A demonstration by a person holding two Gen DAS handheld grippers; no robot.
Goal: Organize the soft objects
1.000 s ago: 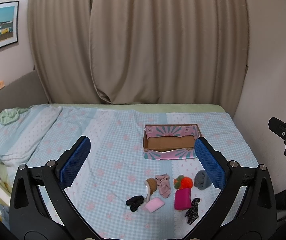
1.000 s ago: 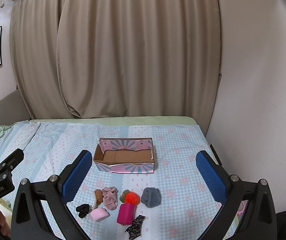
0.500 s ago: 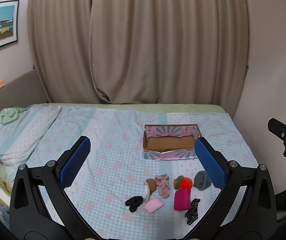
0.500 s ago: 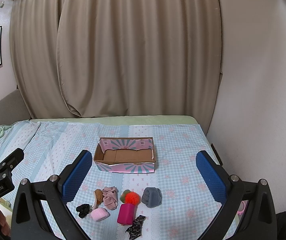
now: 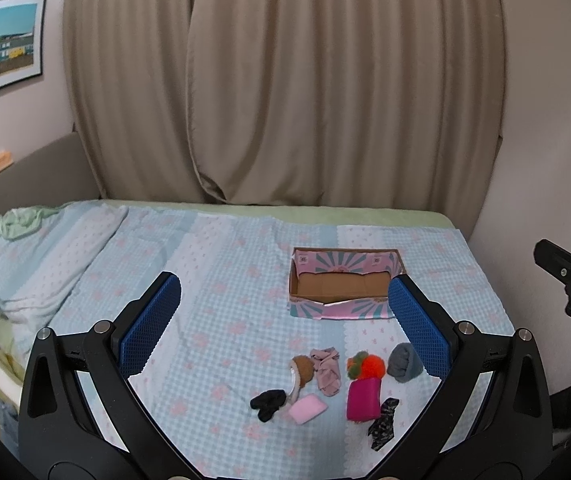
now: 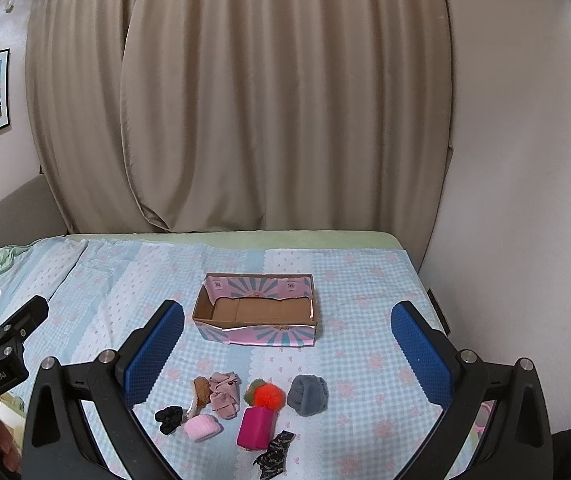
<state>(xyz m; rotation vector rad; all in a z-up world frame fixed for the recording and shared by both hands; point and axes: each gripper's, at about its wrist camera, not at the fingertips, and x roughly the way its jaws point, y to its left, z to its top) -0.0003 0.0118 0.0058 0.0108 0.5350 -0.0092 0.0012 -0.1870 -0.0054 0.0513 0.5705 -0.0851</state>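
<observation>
Soft items clustered on bedspread; open box beyond them, nothing inside.
Cardboard box, pink-teal sunburst print, upright, bare brown floor showing. Near side, apart from box: grey wool ball; orange-green pompom touching magenta roll; dusty-pink crumpled sock; brown plush piece; pale pink roll; black scrunchie; black patterned cloth, nearest the camera.

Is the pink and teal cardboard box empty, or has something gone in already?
Empty. The pink and teal cardboard box shows only its bare brown floor in both views; the soft items lie on the bedspread in front.
</observation>
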